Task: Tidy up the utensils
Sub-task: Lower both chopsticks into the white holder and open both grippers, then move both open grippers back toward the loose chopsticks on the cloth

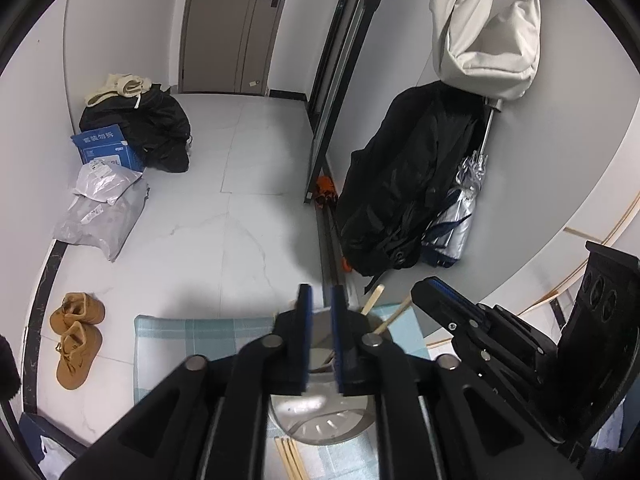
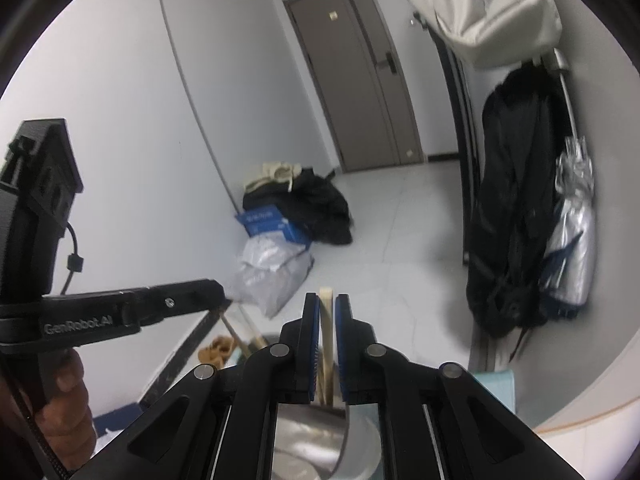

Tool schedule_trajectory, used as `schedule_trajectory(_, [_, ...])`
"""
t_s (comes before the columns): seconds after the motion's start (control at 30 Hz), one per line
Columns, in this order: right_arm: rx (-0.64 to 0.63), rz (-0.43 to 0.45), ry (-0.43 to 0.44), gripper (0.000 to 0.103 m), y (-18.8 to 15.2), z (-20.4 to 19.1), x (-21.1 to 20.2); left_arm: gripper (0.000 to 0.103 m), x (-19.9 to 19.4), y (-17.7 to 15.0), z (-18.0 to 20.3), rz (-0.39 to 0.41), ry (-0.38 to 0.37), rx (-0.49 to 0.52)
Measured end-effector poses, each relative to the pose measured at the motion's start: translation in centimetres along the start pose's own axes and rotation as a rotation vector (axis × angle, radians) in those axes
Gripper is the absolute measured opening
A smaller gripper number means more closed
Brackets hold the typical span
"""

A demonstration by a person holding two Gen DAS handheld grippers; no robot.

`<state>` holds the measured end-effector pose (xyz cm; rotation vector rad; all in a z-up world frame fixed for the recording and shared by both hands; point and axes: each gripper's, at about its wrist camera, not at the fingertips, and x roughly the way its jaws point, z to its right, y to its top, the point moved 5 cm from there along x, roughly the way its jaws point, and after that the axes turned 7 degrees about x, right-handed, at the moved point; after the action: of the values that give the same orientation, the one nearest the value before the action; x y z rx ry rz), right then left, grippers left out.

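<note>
Okay: left gripper (image 1: 321, 300), black with blue pads, hangs right over the round shiny steel utensil holder (image 1: 320, 420); jaws parted by a narrow gap, nothing visibly pinched between them. The holder stands on a pale teal checked cloth (image 1: 200, 332), with light wooden chopsticks (image 1: 394, 316) leaning out of it on the far right side. More loose wooden chopsticks (image 1: 290, 458) lie flat on the cloth just beside the holder's near edge. Right gripper (image 2: 327, 304) has its pads nearly together, clamping one pale wooden chopstick (image 2: 326, 300) upright, its lower end down inside the holder. Brown boots (image 1: 76, 334) sit on the white tile floor (image 1: 240, 200), well apart.
</note>
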<state>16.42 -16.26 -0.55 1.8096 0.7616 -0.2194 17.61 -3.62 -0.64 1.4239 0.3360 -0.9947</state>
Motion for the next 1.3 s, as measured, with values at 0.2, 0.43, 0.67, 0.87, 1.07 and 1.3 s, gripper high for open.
schedule_trajectory(0.2, [0.036, -0.006, 0.000, 0.012, -0.8, 0.9, -1.4, 0.040, -0.9, -1.1, -0.2, 0.006, 0.070, -0.001])
schedule_trajectory(0.43, [0.060, 0.015, -0.050, 0.026, -0.8, 1.4, -4.3, 0.057, -3.7, -2.3, -0.3, 0.068, 0.174, -0.009])
schedule_trajectory(0.67, [0.038, 0.067, -0.058, 0.038, -1.6, -0.1, -7.9, 0.069, -6.9, -3.3, 0.6, 0.160, 0.244, -0.003])
schedule_trajectory(0.87, [0.014, 0.114, -0.066, 0.055, -2.6, -1.2, -10.9, 0.081, -8.8, -4.7, 1.6, 0.199, 0.266, -0.003])
schedule_trajectory(1.07, [-0.016, 0.135, -0.091, 0.064, -4.5, -1.8, -12.7, 0.088, -10.1, -6.5, 2.0, 0.251, 0.283, -0.022])
schedule_trajectory(1.3, [-0.037, 0.182, -0.123, 0.082, -6.5, -2.0, -14.6, 0.091, -10.9, -8.4, 2.0, 0.292, 0.317, -0.039])
